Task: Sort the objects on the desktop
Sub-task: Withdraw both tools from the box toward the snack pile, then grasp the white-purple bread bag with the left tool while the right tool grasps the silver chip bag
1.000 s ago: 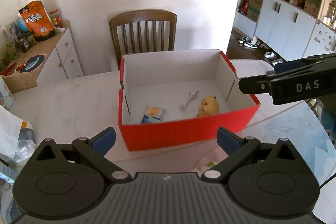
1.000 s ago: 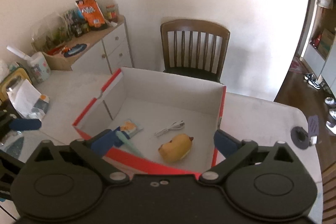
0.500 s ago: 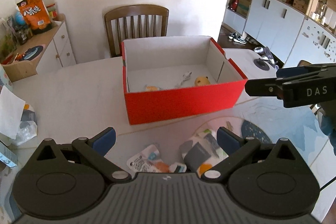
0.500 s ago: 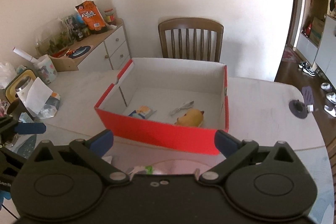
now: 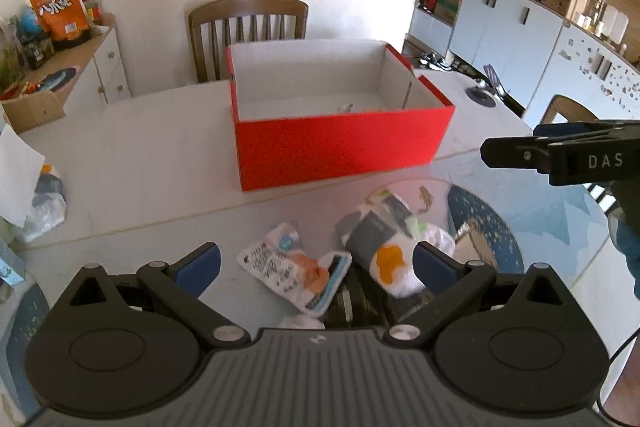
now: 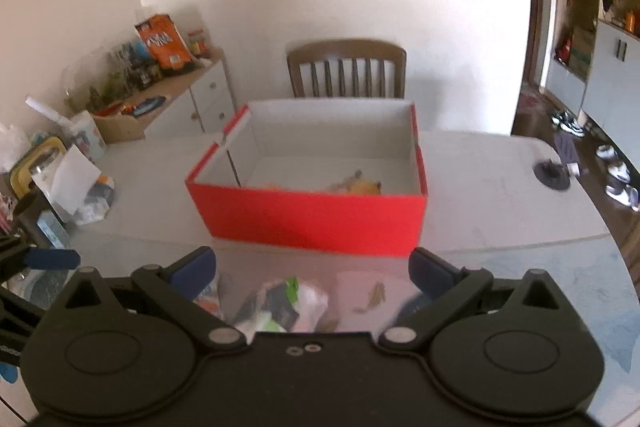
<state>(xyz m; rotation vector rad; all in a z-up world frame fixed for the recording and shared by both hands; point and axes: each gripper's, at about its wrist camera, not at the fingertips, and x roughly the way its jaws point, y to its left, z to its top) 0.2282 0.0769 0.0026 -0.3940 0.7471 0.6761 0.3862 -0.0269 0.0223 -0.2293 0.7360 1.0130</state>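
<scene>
On the pale marble-look table [image 5: 132, 163], just your side of the open red cardboard box [image 5: 340, 147], a small pile of crinkled white snack packets [image 5: 296, 267] is waiting to be sorted. You are holding the left gripper [image 5: 316, 259] low over that pile with its blue-padded fingers [image 5: 198, 263] spread wide and gripping nothing, probably so a packet fits between them. You are keeping the right gripper [image 6: 312, 269] just as wide and empty, hovering beside the left one above the same heap. A yellow plush toy [image 6: 362, 187] is lying inside the box, which is standing close so each carry is short.
</scene>
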